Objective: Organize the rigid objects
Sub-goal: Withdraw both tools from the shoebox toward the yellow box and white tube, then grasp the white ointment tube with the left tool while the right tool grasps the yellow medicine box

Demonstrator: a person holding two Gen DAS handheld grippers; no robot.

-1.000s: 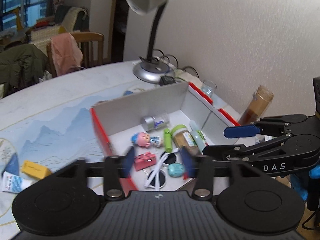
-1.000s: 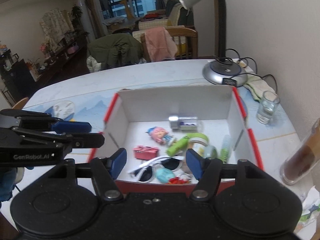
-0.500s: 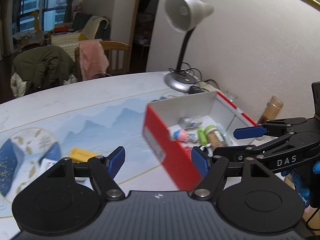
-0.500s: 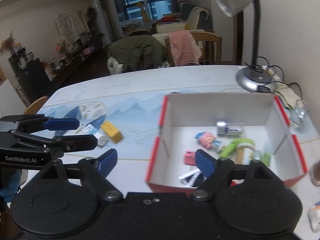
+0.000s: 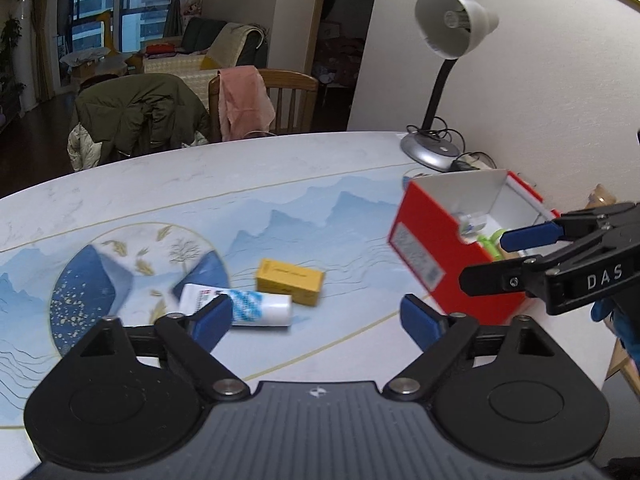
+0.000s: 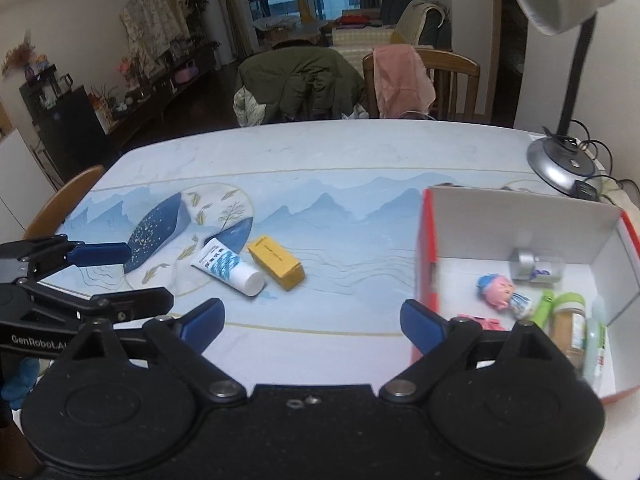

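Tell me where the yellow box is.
The yellow box lies on the table, outside and left of the red box in the right wrist view, right beside the white tube.

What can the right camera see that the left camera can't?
Only the right wrist view looks down into the box: the doll, the silver can and a brown jar lie inside. Only the left wrist view shows the box's red outer side with its label. Both show the tube, the yellow pack beside it, the lamp, and both grippers open with nothing between their jaws.
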